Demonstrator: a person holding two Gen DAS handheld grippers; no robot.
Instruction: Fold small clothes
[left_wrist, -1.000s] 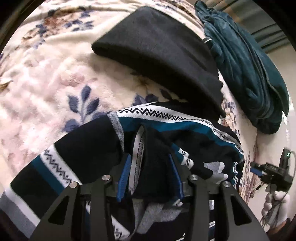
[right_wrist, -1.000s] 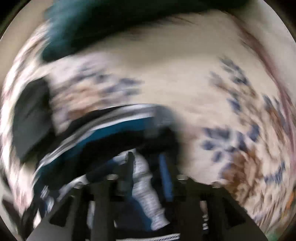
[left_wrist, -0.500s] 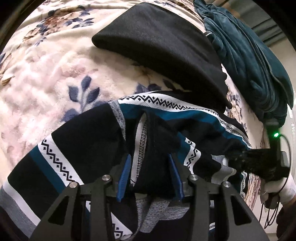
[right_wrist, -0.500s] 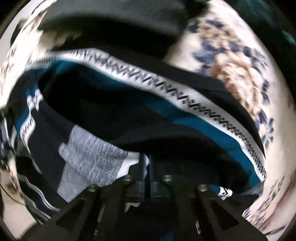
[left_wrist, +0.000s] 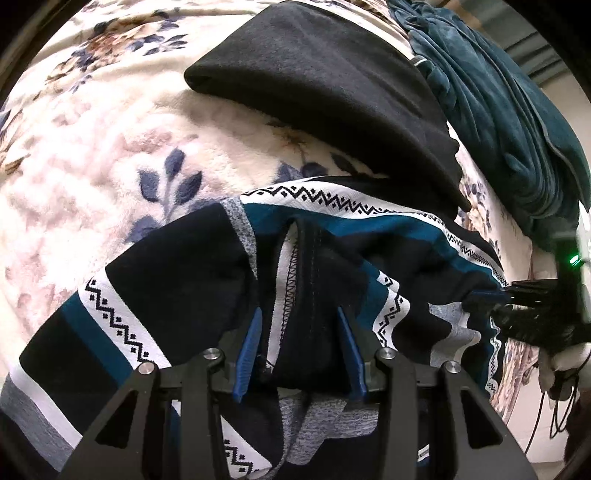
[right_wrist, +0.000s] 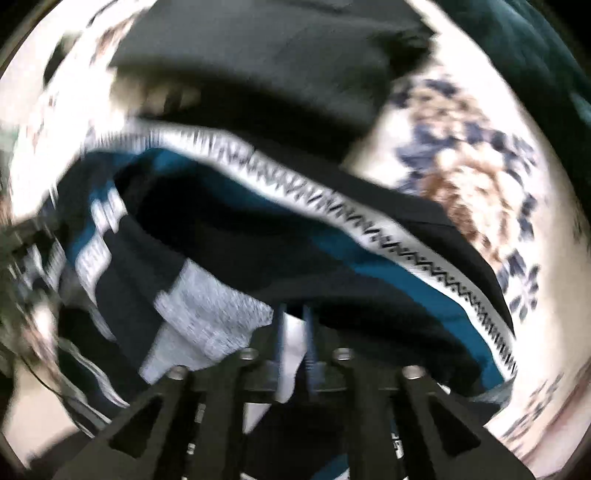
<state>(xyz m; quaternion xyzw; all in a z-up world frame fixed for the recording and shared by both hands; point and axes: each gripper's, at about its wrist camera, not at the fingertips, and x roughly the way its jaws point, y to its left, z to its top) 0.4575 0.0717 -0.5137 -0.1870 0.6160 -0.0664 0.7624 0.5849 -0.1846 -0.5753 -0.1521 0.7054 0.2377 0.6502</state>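
Cream fleece blanket with blue and brown floral print (left_wrist: 110, 155) covers the surface, with a folded black knit garment (left_wrist: 332, 85) lying flat at the far side and a rumpled dark-teal plush heap (left_wrist: 517, 118) beyond it. Nearer, the navy, teal and white zigzag-banded knit garment (left_wrist: 177, 288) is bunched and part-raised off the blanket, the left gripper (left_wrist: 299, 347) pinching a thick dark fold and the right gripper (right_wrist: 295, 332) nipped almost closed on a thin white edge. Judged: one piece looks done; this one is mid-fold, needing laying flat and squaring.
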